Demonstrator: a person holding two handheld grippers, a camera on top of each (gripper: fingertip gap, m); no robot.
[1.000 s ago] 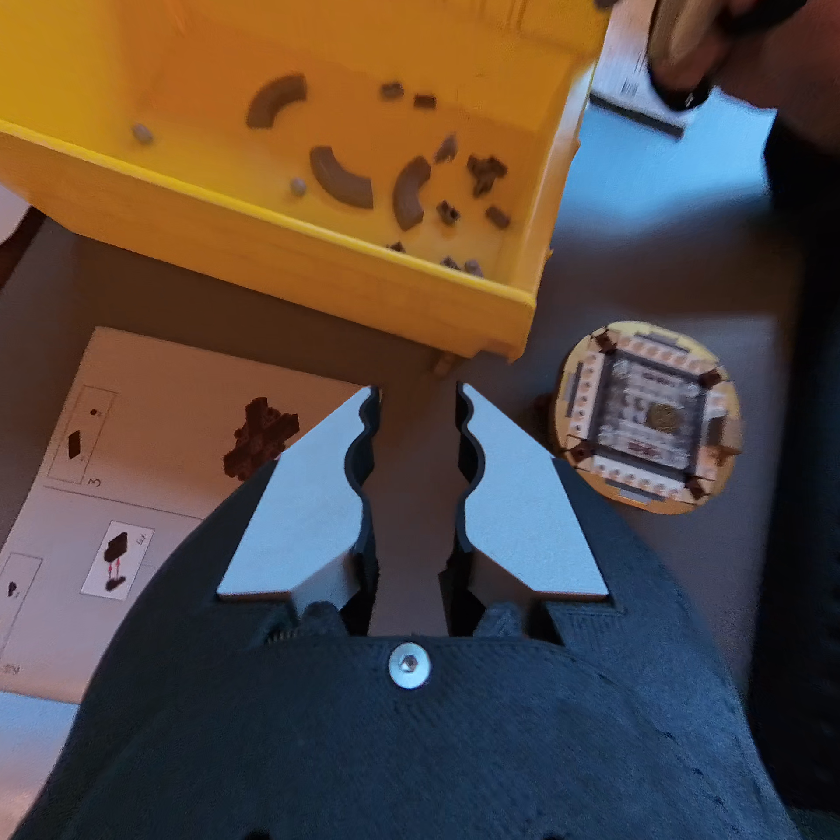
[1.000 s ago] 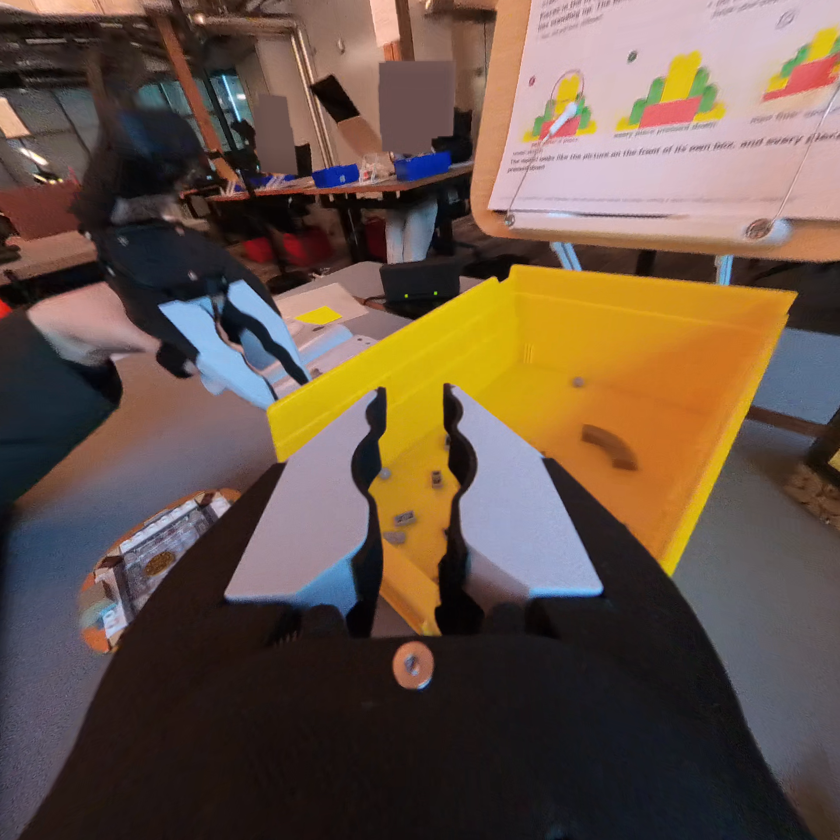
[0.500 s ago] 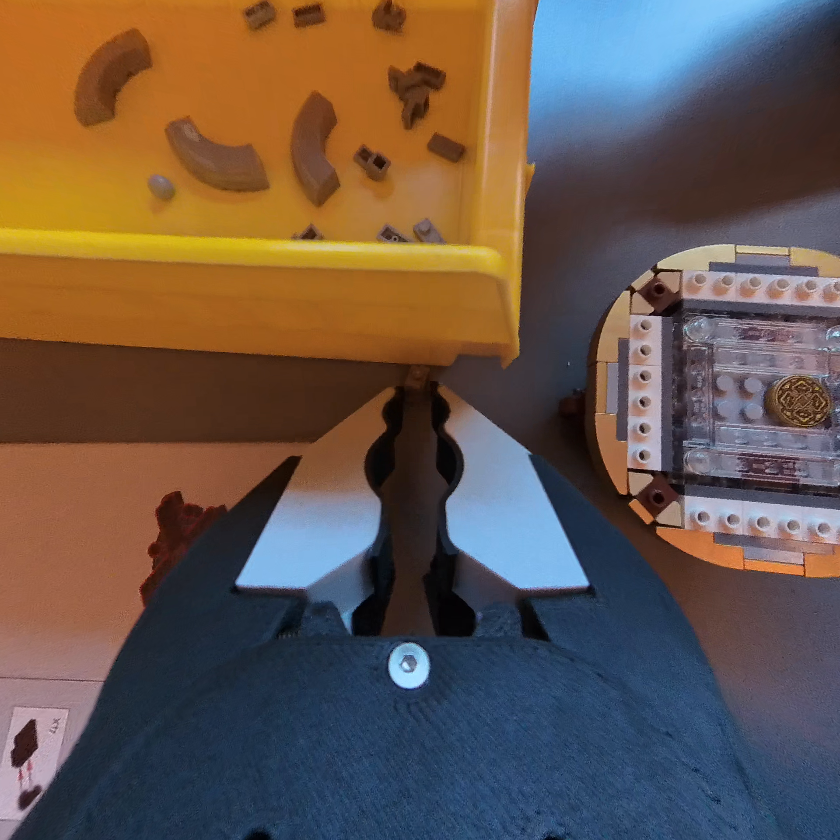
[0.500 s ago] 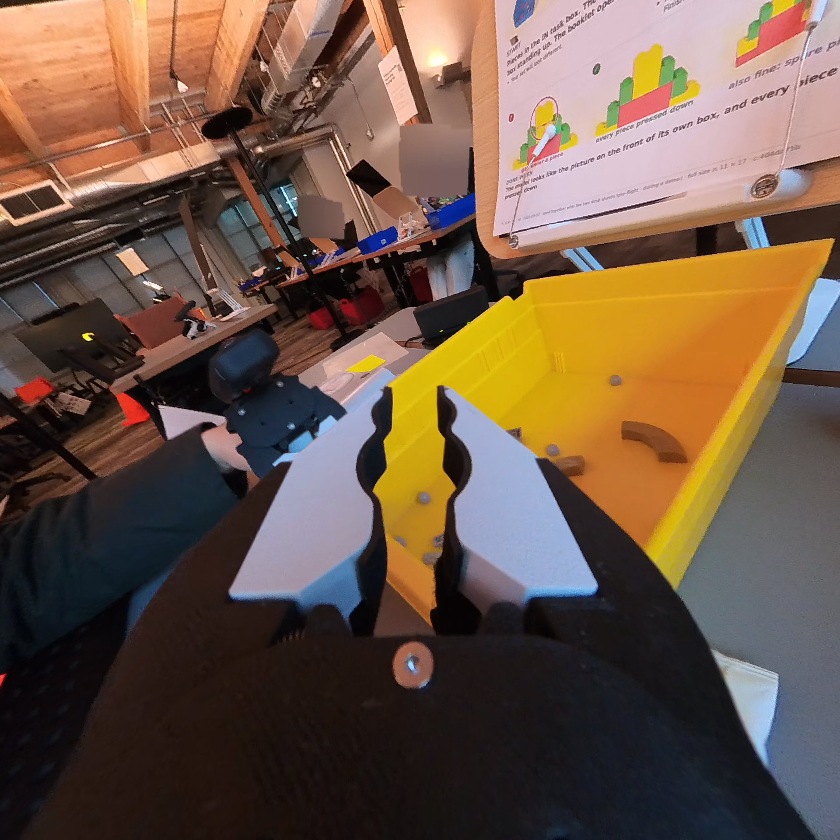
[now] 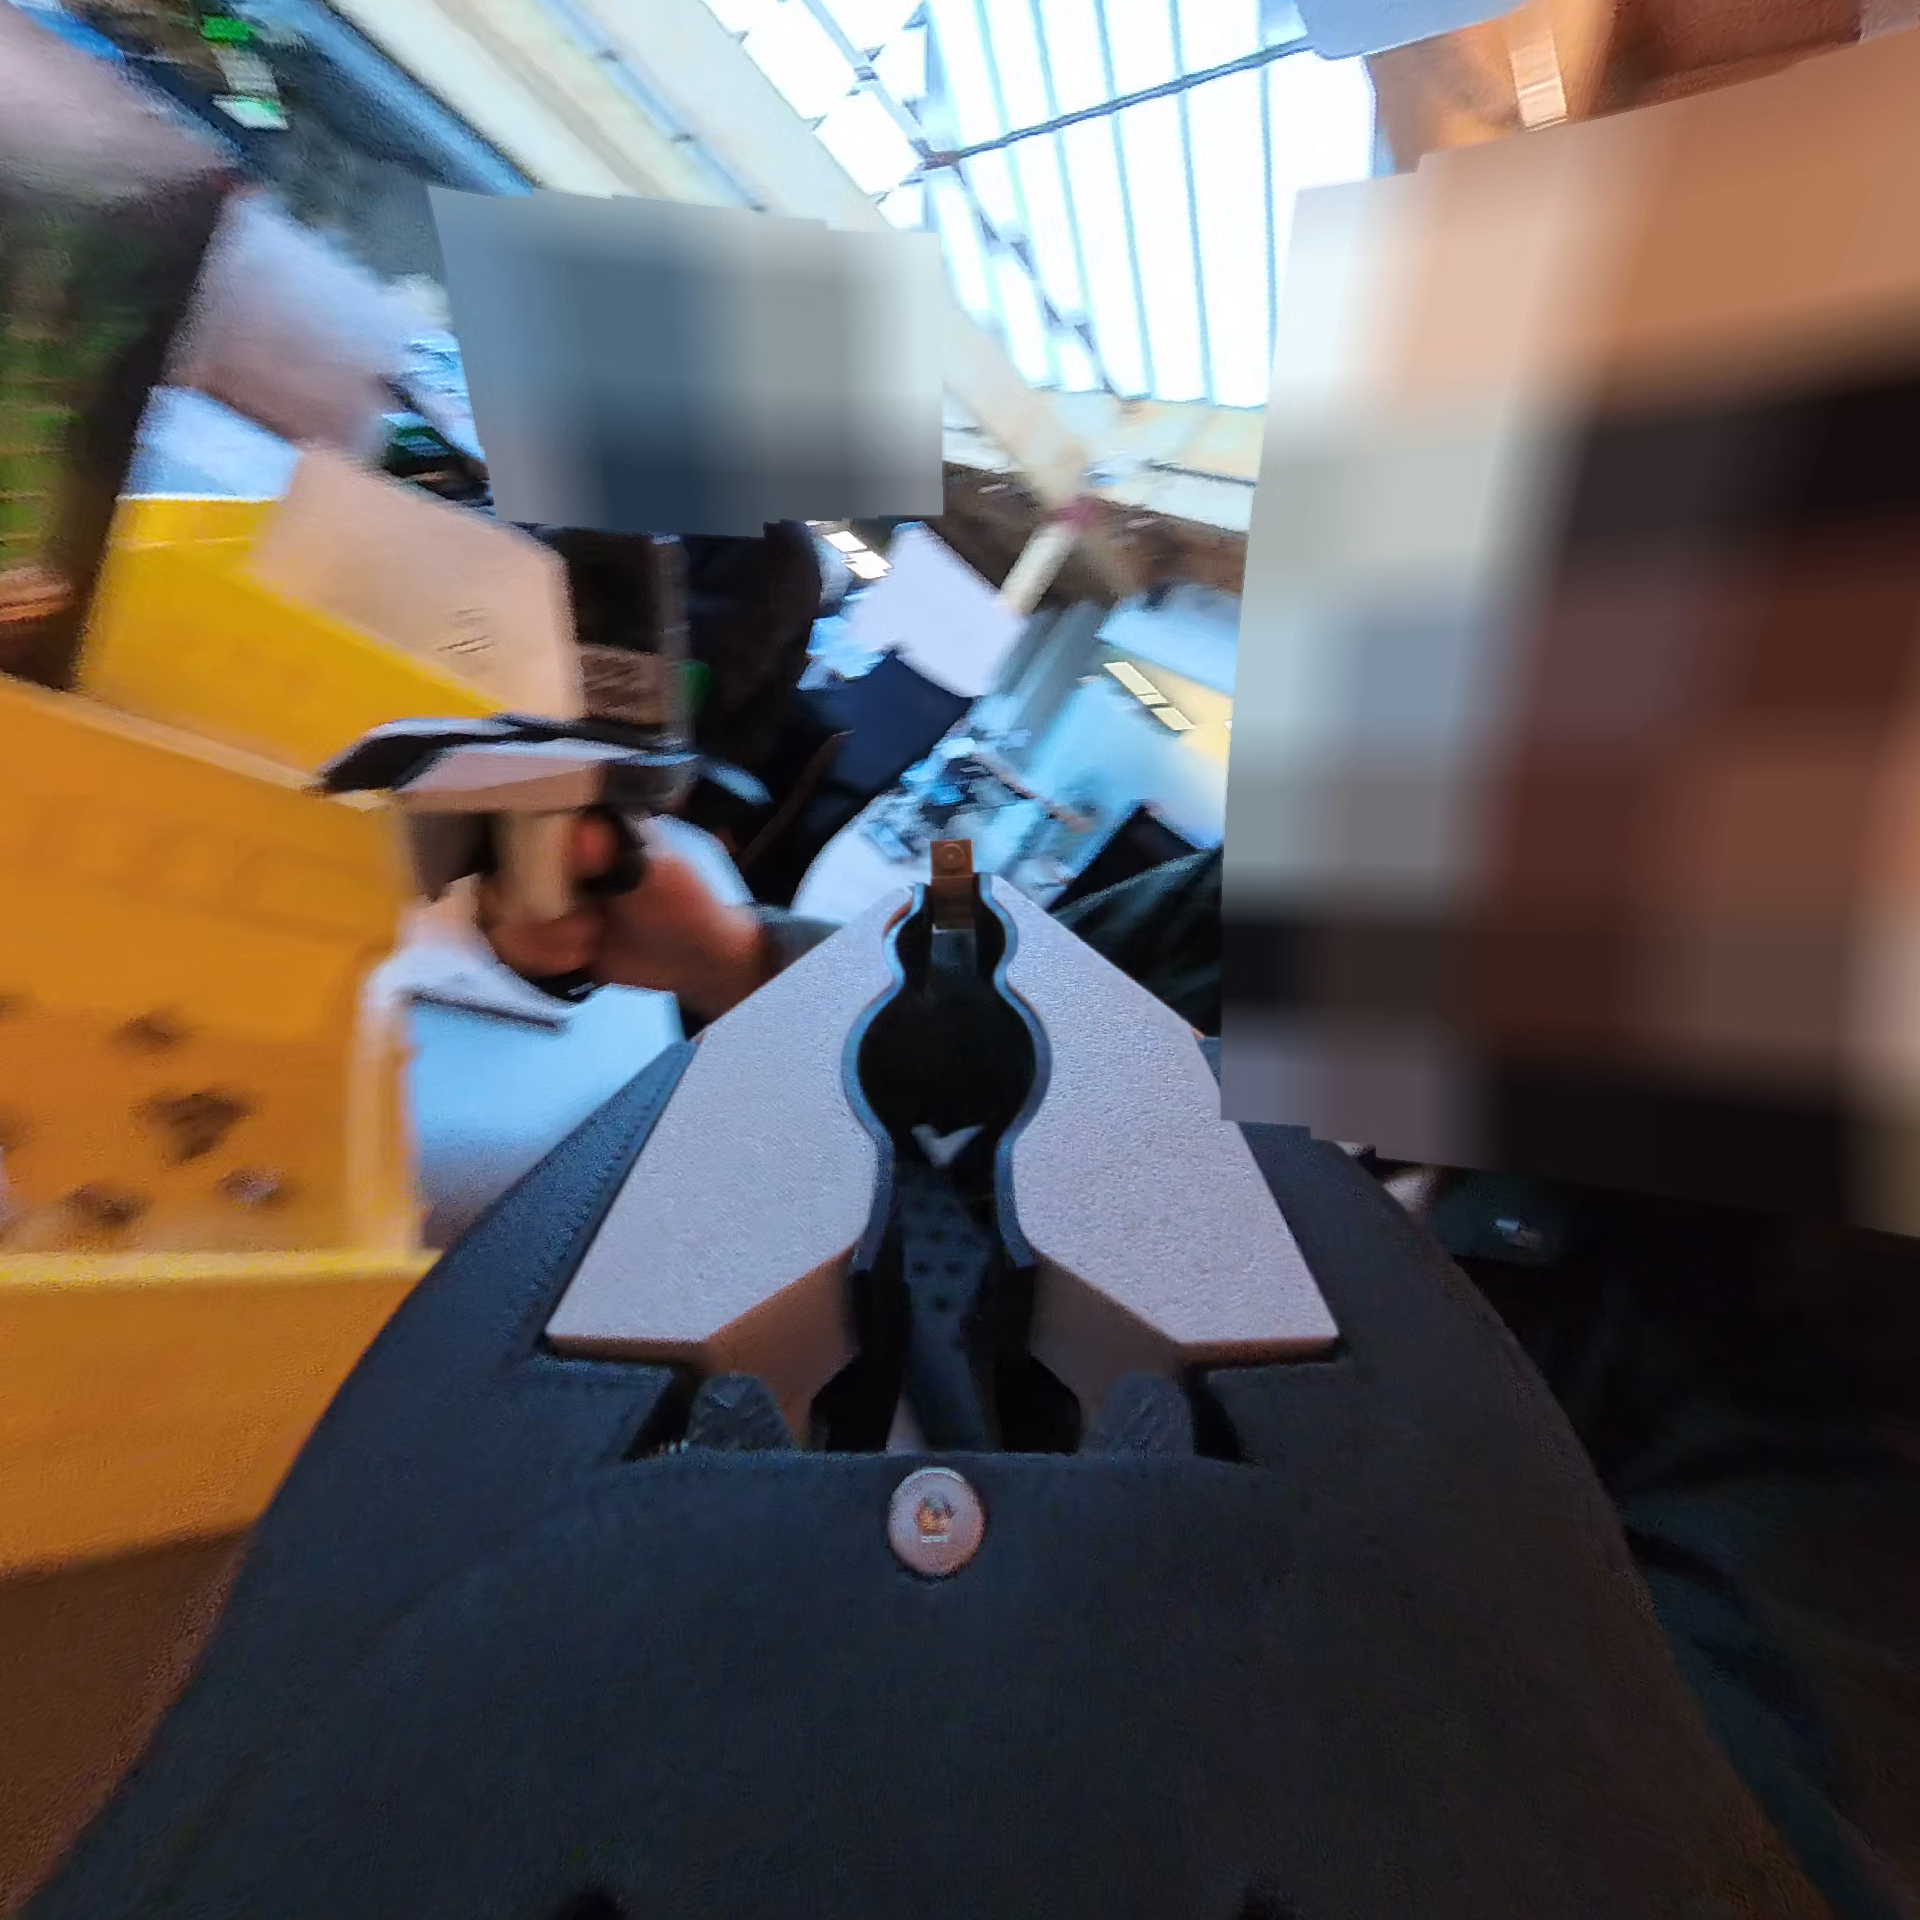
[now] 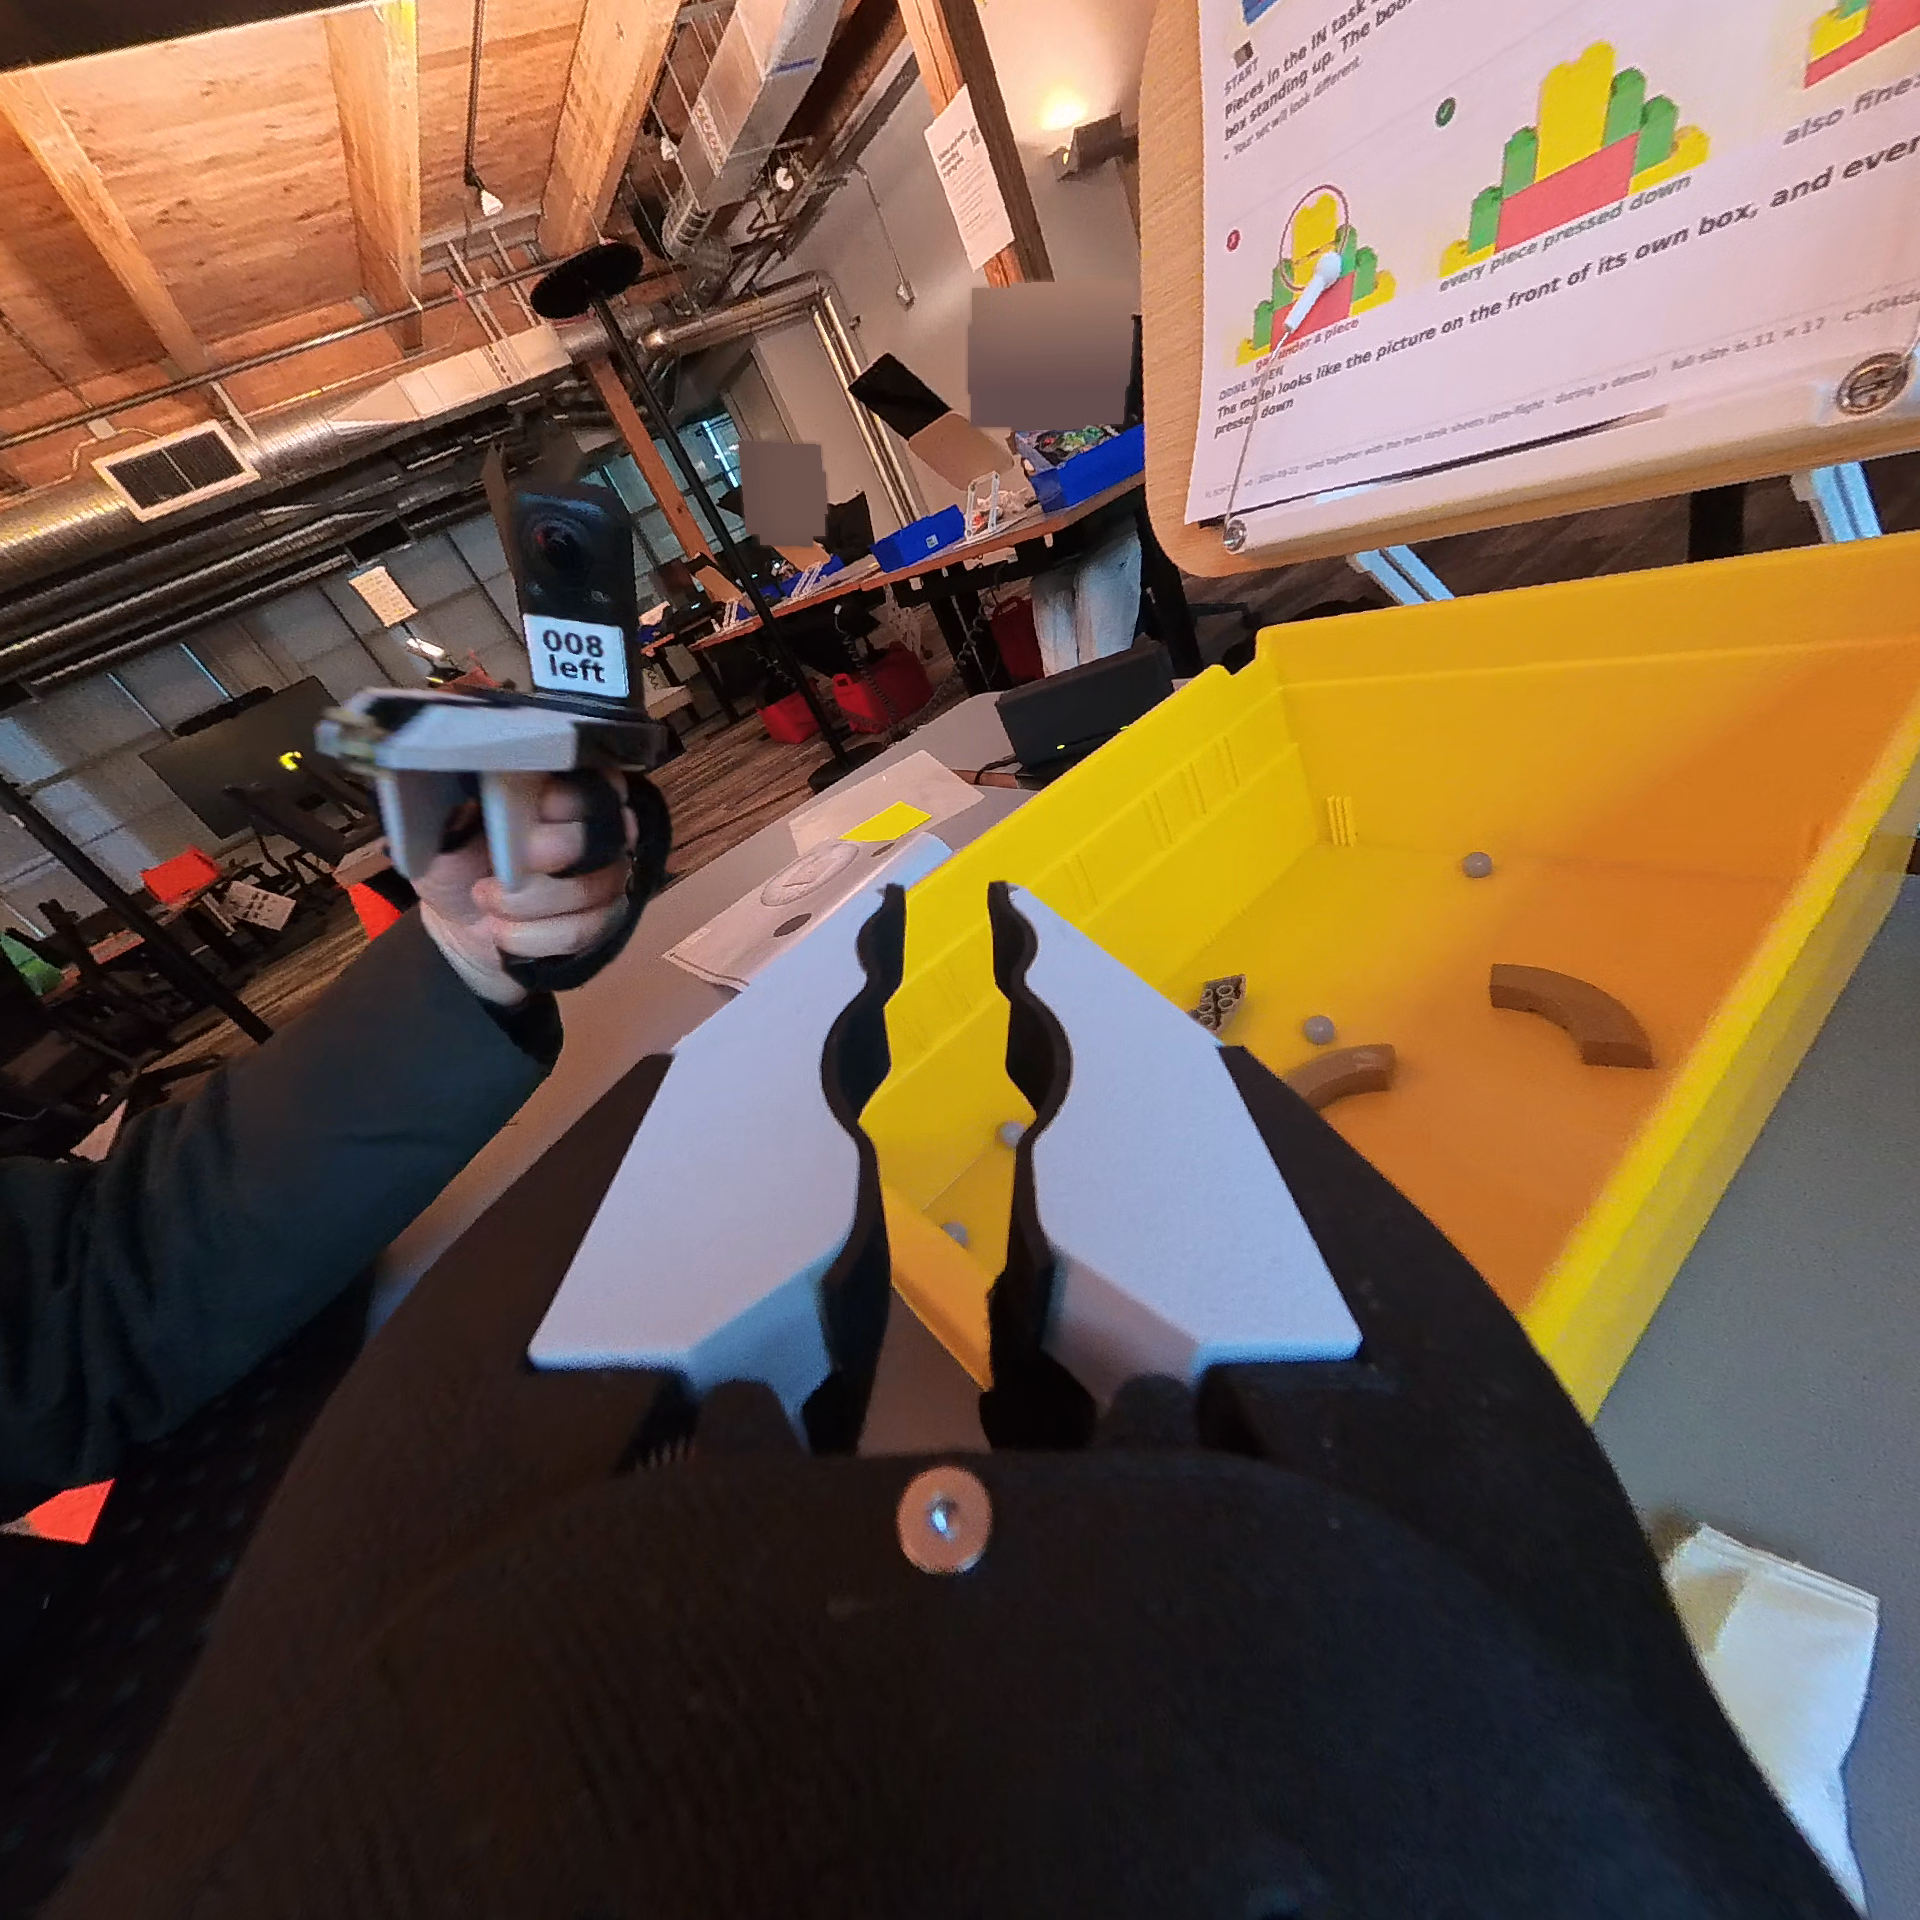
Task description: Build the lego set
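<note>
The left hand-held gripper (image 5: 951, 902) is pinching a tiny brown piece (image 5: 952, 883) at its fingertips; light, rigid, easily dropped. The right hand-held gripper (image 6: 945, 906) is hovering narrowly parted, empty, over the bin (image 6: 1621, 1226).

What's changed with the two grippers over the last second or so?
The left gripper closed on a small brown piece from the table beside the yellow bin and lifted it high, swinging up toward the room. The right gripper stayed open over the bin's near corner, empty.

A workshop: exposed timber ceiling (image 6: 260, 187), ducting (image 6: 748, 94), cluttered worktables (image 6: 935, 561).
</note>
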